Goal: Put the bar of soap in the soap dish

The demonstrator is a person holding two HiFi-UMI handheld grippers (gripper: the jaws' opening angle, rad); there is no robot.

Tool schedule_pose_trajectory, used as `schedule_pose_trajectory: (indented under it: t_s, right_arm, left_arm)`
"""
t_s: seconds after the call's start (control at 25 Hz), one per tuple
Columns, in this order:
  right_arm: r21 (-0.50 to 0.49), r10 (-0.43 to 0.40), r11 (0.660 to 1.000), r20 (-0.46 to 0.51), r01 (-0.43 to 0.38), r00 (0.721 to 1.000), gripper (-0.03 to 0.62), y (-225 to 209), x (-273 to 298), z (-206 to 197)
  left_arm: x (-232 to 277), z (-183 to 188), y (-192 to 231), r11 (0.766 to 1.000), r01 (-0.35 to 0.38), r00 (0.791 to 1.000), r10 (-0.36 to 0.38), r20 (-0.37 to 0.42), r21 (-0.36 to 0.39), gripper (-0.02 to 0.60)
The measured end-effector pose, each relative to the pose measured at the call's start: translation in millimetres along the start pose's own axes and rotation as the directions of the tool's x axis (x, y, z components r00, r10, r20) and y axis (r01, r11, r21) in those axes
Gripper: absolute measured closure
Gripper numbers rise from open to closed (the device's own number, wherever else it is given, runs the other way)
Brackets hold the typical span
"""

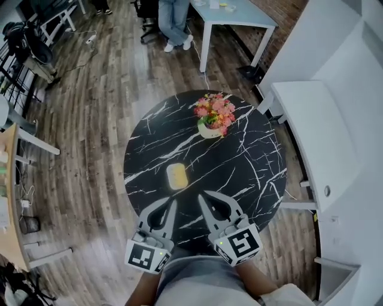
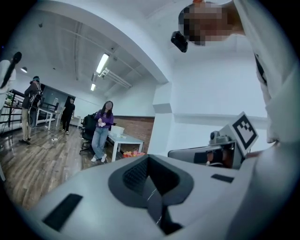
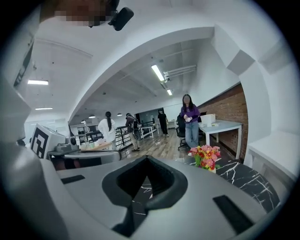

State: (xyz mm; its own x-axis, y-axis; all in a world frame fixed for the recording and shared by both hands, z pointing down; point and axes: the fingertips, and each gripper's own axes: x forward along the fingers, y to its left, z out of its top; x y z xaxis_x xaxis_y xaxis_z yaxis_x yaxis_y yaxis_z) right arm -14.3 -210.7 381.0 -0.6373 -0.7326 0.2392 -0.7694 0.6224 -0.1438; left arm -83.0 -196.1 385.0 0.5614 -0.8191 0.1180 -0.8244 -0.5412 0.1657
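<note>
Office room, brown wood-plank floor (image 1: 90, 125); round black marble-look table with white veins (image 1: 254, 170) in the middle of the head view.

The yellow rectangular bar of soap (image 1: 176, 175) lies left of the table's centre, apart from both grippers. A pale rim around it reads as the shallow light soap dish (image 1: 177, 188), with the bar inside it; it is too small to be sure of the fit.

Toward the far edge of the table stands a bunch of pink and red flowers in a small white pot (image 1: 214, 115), well apart from the soap.

The left gripper (image 1: 173, 202) hangs over the table's near edge, its grey jaws brought together with nothing between them; its own view shows the tips meeting. The right gripper (image 1: 200, 196) is just beside it, also at the near edge, jaws closed and empty, pointing roughly toward the soap.

Beyond the table's far edge are a white rectangular desk (image 1: 239, 13) and a standing person in jeans (image 1: 175, 24). A white bench-like unit (image 1: 320, 137) runs along the table's right edge.
</note>
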Motion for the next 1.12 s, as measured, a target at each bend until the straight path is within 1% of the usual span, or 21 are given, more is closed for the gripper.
schedule_pose_trajectory:
  t_s: [0.24, 0.4, 0.8, 1.12]
  right_arm:
    - [-0.011, 0.029, 1.0, 0.044, -0.029, 0.999, 0.582, 7, -27, 33]
    - [-0.012, 0.035, 0.999, 0.048, -0.034, 0.998, 0.582, 8, -37, 40]
    - [-0.025, 0.048, 0.999, 0.08, -0.046, 0.996, 0.582, 9, -55, 52]
    - [-0.034, 0.055, 0.998, 0.078, -0.053, 0.995, 0.582, 5, -60, 52]
  left_arm:
    - [-13, 34, -21, 1.0, -0.007, 0.999, 0.007, 0.047, 0.007, 0.578]
    - [-16, 46, -26, 1.0, -0.023, 0.998, 0.022, 0.062, 0.014, 0.578]
    - [-21, 48, -36, 0.999, -0.052, 0.996, 0.051, 0.07, 0.009, 0.578]
    - [-17, 47, -39, 0.998, -0.063, 0.996, 0.062, 0.07, 0.002, 0.578]
